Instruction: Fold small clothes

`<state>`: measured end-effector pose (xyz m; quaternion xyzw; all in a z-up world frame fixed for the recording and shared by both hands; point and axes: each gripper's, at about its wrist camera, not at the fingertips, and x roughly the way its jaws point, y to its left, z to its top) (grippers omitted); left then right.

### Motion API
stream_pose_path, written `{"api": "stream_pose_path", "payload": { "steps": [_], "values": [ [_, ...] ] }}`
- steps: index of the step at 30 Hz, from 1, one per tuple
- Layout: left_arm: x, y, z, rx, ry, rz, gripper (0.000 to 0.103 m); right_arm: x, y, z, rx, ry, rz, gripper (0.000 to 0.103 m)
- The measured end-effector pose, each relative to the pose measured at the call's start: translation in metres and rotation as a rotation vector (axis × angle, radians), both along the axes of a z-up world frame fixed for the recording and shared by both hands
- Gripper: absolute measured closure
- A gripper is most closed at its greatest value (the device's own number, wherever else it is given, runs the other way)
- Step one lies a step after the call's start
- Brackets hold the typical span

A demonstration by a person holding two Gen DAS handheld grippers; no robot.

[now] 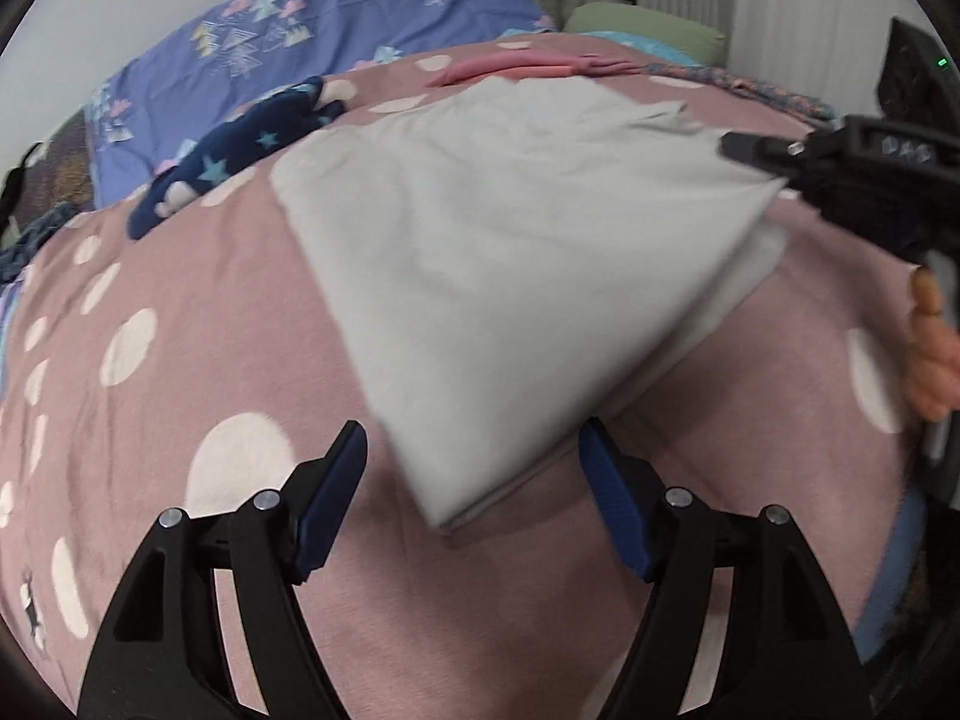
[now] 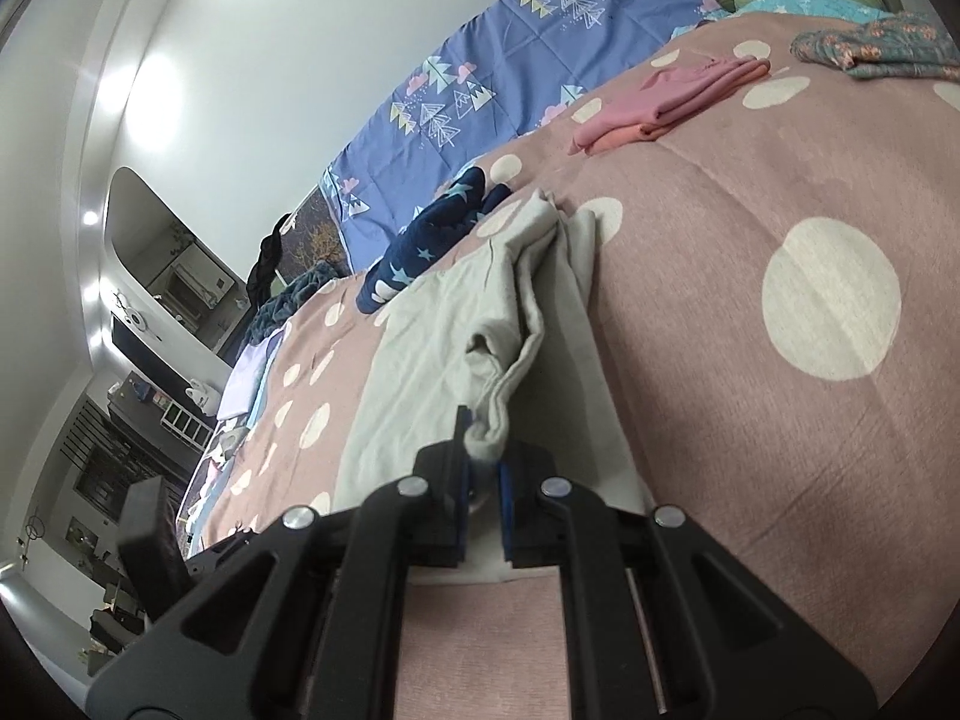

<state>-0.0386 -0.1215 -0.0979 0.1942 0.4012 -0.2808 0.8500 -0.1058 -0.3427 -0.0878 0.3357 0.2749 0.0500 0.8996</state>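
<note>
A pale grey garment [image 1: 510, 252] lies partly folded on the pink dotted bedspread [image 1: 180, 396]. My left gripper [image 1: 474, 480] is open and empty, its jaws on either side of the garment's near corner. My right gripper [image 2: 485, 462] is shut on the garment's edge [image 2: 486, 426] and holds it lifted; it also shows in the left wrist view [image 1: 774, 165] at the garment's right corner. The garment runs away from it in the right wrist view [image 2: 432, 330].
A navy star-print garment [image 1: 240, 156] lies at the far left of the bed. Folded pink clothes [image 2: 666, 99] sit at the far side. A floral cloth [image 2: 870, 48] lies beyond them. A blue patterned sheet [image 1: 336, 18] covers the wall side.
</note>
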Motion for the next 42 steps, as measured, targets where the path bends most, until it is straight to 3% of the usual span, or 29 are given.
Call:
{"api": "stream_pose_path", "payload": {
  "steps": [6,10,14,15,17,19,20,24,28,32,33,36,39,41,42],
  "values": [
    [0.006,0.016,-0.005,0.023,-0.014,0.077,0.03,-0.012,-0.003,0.008,-0.027,-0.026,-0.036,0.096],
    [0.01,0.034,-0.007,0.013,0.009,0.102,0.028,-0.014,-0.02,-0.012,-0.037,0.069,-0.088,0.097],
    [0.008,0.044,-0.006,-0.01,0.043,0.111,0.029,-0.015,-0.024,-0.031,-0.033,0.134,-0.065,0.097],
    [0.005,0.044,-0.005,-0.011,0.048,0.101,0.033,-0.016,-0.023,-0.029,-0.041,0.131,-0.062,0.097],
    [-0.002,0.047,0.001,-0.038,0.075,0.059,0.057,-0.019,-0.024,-0.024,-0.054,0.124,-0.061,0.094],
    [-0.006,0.052,0.013,-0.125,0.14,0.011,0.099,-0.023,-0.025,-0.015,-0.076,0.101,-0.069,0.092],
    [-0.008,0.054,0.018,-0.159,0.149,-0.005,0.101,-0.023,-0.025,-0.011,-0.089,0.085,-0.066,0.092],
    [-0.007,0.039,0.031,-0.228,0.113,-0.052,0.101,-0.012,-0.013,-0.005,-0.158,0.077,-0.013,0.092],
    [0.002,0.009,0.001,-0.121,0.14,-0.041,0.099,-0.004,-0.01,-0.026,-0.15,0.166,0.003,0.094],
    [-0.002,0.009,-0.003,-0.134,0.111,-0.046,0.098,-0.01,-0.01,-0.019,-0.185,0.138,0.023,0.093],
    [-0.002,0.01,-0.003,-0.136,0.118,-0.047,0.098,-0.009,-0.01,-0.016,-0.197,0.132,0.025,0.091],
    [-0.002,0.011,-0.001,-0.133,0.126,-0.05,0.098,-0.003,-0.006,-0.004,-0.248,0.105,0.026,0.07],
    [0.0,0.012,-0.001,-0.135,0.127,-0.045,0.097,0.013,-0.005,-0.003,-0.289,0.112,0.039,0.067],
    [0.001,0.011,-0.001,-0.145,0.133,-0.041,0.096,0.024,-0.007,-0.015,-0.287,0.171,0.052,0.101],
    [0.002,0.011,-0.002,-0.146,0.135,-0.041,0.096,0.025,-0.009,-0.018,-0.272,0.18,0.047,0.1]
  ]
}}
